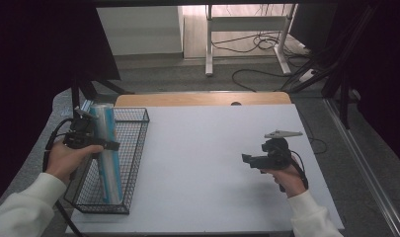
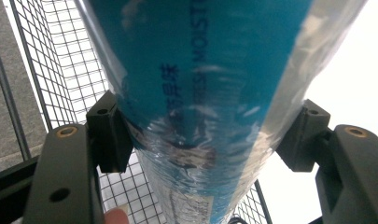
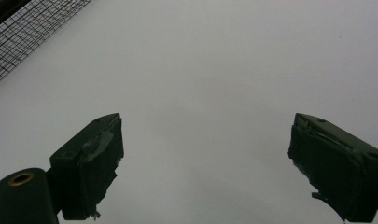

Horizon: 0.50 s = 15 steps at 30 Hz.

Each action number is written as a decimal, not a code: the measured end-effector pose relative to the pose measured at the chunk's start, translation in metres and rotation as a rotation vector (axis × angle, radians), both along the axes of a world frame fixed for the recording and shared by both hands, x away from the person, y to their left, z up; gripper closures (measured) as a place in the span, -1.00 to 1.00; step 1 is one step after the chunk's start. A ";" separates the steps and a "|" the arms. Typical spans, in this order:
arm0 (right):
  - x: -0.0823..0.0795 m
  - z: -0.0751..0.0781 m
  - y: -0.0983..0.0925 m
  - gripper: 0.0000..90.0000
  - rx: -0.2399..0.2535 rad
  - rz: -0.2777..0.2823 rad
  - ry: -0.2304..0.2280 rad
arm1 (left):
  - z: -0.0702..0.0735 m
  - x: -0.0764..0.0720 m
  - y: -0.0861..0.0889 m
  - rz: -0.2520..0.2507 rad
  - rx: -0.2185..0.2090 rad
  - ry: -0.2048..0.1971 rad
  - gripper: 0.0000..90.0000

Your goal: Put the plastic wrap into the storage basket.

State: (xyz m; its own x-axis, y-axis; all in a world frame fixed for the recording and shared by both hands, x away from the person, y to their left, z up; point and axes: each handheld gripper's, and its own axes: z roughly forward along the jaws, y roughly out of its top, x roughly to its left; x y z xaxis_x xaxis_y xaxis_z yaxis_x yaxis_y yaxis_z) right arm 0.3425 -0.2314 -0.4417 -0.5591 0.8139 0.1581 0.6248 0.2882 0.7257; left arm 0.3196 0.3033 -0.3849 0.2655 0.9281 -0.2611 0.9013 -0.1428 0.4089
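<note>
A long blue pack wrapped in clear plastic (image 1: 108,153) stands tilted in the black wire basket (image 1: 133,148) at the table's left. My left gripper (image 1: 101,144) is shut on the blue pack, its two jaws pressing the wrap from both sides. In the left gripper view the blue pack (image 2: 210,93) runs up between the pads (image 2: 109,133), with the wire basket (image 2: 60,60) behind it. My right gripper (image 1: 248,160) hovers open over the white table (image 1: 202,148) at the right, held by a hand. In the right gripper view, the right gripper (image 3: 205,163) has nothing between its jaws.
A corner of the wire basket (image 3: 23,32) shows at the upper left of the right gripper view. Beyond the table's wooden far edge (image 1: 202,98) are a desk frame (image 1: 247,34) and loose cables (image 1: 266,74) on the floor. A black curtain (image 1: 44,44) hangs at the left.
</note>
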 end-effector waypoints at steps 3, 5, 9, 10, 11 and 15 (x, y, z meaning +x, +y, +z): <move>0.001 0.000 0.000 -0.76 0.000 -0.001 0.001 | -0.008 0.008 0.001 0.040 -0.018 -0.009 -0.29; 0.001 0.000 0.000 -0.76 -0.001 -0.002 0.000 | -0.014 0.016 0.001 0.068 -0.030 -0.008 -0.29; 0.001 0.000 0.000 -0.77 -0.002 -0.002 -0.001 | -0.029 0.034 0.000 0.109 -0.038 0.004 -0.29; 0.001 0.000 -0.002 -0.76 -0.001 -0.005 -0.003 | -0.032 0.037 -0.001 0.117 -0.039 0.005 -0.29; 0.002 0.001 -0.002 -0.76 0.003 -0.008 -0.004 | -0.036 0.041 -0.003 0.118 -0.038 0.009 -0.29; 0.003 0.000 -0.004 -0.77 -0.001 -0.015 -0.003 | -0.053 0.057 -0.011 0.125 -0.027 0.041 -0.29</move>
